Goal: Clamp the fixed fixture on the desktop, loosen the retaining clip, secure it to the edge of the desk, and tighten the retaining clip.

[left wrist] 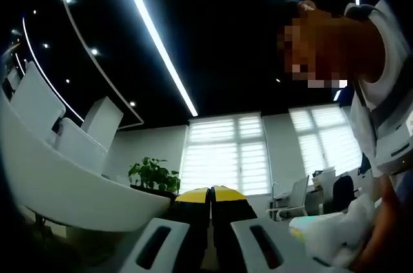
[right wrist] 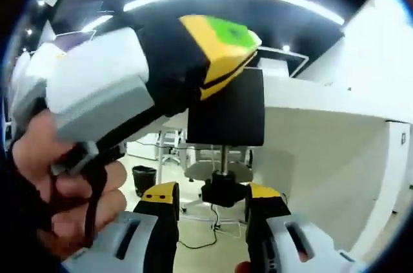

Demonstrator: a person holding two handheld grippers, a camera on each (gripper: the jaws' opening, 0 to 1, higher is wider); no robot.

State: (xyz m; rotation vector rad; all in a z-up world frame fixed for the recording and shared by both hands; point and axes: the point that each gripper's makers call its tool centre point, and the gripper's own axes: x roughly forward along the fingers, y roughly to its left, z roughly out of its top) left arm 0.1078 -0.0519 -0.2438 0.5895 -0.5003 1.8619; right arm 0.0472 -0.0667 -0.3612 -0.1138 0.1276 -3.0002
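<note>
Tongs first. In the left gripper view, the left gripper [left wrist: 211,197] points up and away from any work surface, toward the window blinds [left wrist: 226,153] and a dark ceiling with strip lights; its two yellow-tipped jaws stand pressed together with no gap and nothing between them. In the right gripper view, the right gripper [right wrist: 213,197] has its jaws parted by a clear gap and holds nothing; a black knob on an office chair [right wrist: 224,118] shows through the gap but is well behind it, not gripped.

Taking the office chair as landmark: the left gripper [right wrist: 161,66] crosses in front of it from the upper left, held in a hand [right wrist: 58,189] that sits left of and below the chair back. A white desk [right wrist: 335,144] runs to the right of the chair, its top edge level with the chair back and its side panel dropping to the floor.

No fixture or retaining clip can be made out in either view, so where the task's thing lies, and which way its long axis runs, cannot be told. Judging by this, the task has not begun. The desk edge lies up and to the right of the right gripper, so that hand looks the nearer one; the left would have to tilt down first.
</note>
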